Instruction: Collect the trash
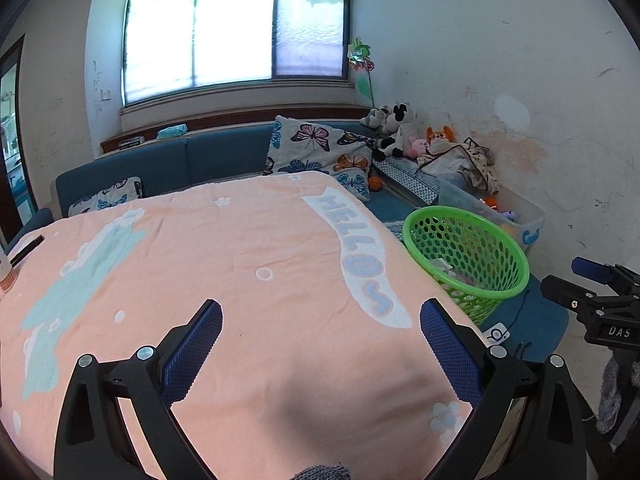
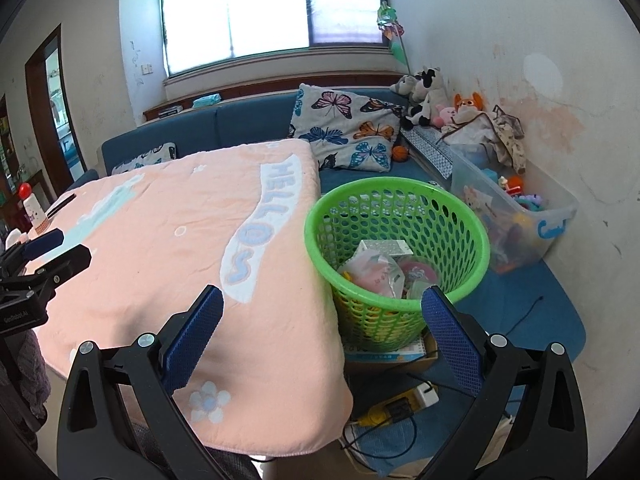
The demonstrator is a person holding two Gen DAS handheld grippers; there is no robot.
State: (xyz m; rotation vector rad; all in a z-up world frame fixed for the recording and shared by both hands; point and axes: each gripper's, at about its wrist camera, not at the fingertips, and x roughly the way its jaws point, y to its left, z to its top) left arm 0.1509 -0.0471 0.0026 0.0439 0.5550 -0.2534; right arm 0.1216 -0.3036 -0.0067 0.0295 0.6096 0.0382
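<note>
While both sets of jaws stand wide and hold nothing | left gripper (image 1: pixel 320 344) over pink-covered table (image 1: pixel 240 248) | right gripper (image 2: pixel 320 332) near green basket (image 2: pixel 472 220) | trash (image 2: pixel 380 272) lies inside basket | step: likely done or searching; next: scan table for leftovers

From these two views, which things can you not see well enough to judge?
- Basket contents: right view shows a white box and wrappers, but lower layers are hidden by the top ones; in the left view the mesh wall hides nearly all.
- Bottle: small at the right view's edge.
- Table under the cloth: fully covered in both views.
</note>
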